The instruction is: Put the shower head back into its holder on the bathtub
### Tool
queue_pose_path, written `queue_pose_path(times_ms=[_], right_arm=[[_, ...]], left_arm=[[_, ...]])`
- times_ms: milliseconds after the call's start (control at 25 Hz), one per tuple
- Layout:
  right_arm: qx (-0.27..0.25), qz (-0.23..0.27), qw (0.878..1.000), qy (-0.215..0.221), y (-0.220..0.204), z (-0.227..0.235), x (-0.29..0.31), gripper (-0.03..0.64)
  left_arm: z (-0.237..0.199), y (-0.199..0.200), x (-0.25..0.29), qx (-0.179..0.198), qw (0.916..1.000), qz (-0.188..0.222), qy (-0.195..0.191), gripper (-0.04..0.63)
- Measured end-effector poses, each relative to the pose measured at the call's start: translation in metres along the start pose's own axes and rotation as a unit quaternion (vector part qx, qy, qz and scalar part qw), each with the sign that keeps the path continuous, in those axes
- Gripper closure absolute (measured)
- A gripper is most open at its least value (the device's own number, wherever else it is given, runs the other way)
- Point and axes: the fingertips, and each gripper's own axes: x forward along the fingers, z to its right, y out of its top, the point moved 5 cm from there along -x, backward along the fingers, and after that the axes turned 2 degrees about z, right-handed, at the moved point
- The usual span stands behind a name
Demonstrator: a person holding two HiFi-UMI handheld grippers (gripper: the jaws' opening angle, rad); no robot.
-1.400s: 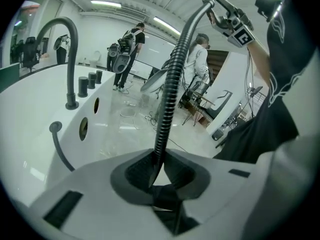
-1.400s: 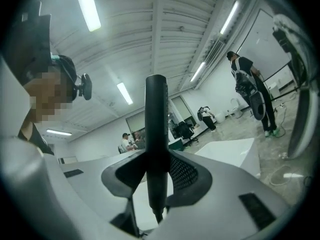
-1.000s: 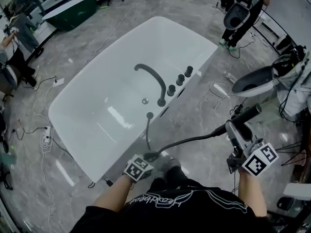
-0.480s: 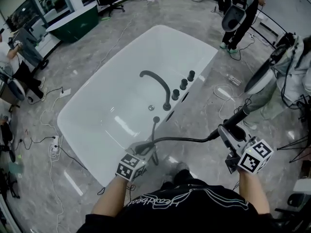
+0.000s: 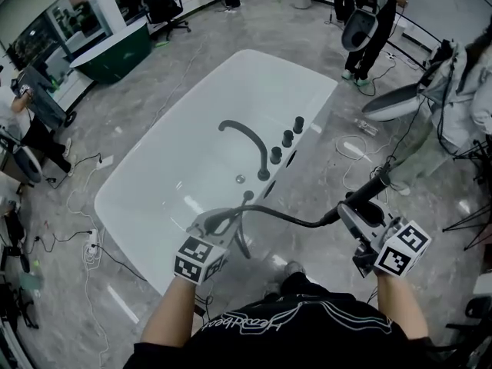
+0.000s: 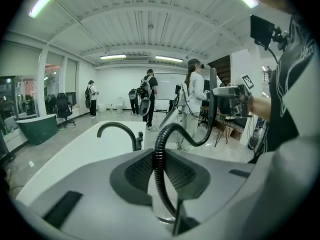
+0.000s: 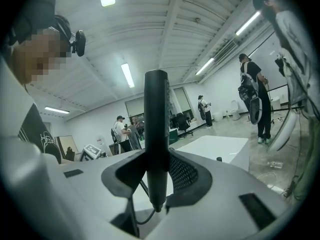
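The right gripper (image 5: 355, 212) clamps the black shower head (image 5: 377, 184) by its handle, out over the floor to the right of the white bathtub (image 5: 254, 83) and well apart from its rim. The left gripper (image 5: 221, 221) is clenched on the hose (image 5: 292, 220) at the tub's near edge, near the black faucet (image 5: 250, 141).

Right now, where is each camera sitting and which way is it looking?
Head view: on the person's head, looking steeply down at the bathtub; both forearms, left gripper and right gripper show.
Left gripper view: on the left gripper, looking along its jaws, shut on the hose, toward the faucet; the person's right hand shows.
Right gripper view: on the right gripper, looking level past the shower head it grips; the person's shirt shows.
Shared: head and left gripper views both show hose and faucet.
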Motion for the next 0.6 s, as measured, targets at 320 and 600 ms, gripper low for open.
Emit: queue_pose_path(times_ms=[320, 600], right_arm=[[-0.001, -0.010, 1.000, 0.001, -0.005, -0.001, 0.003, 0.482], [-0.001, 0.009, 1.000, -0.005, 0.007, 0.003, 0.006, 0.482]], left_arm=[[-0.036, 0.061, -0.010, 0.050, 0.9977, 0.019, 0.043, 0.531], [-0.068, 0.114, -0.013, 0.084, 0.9921, 0.053, 0.077, 0.532]])
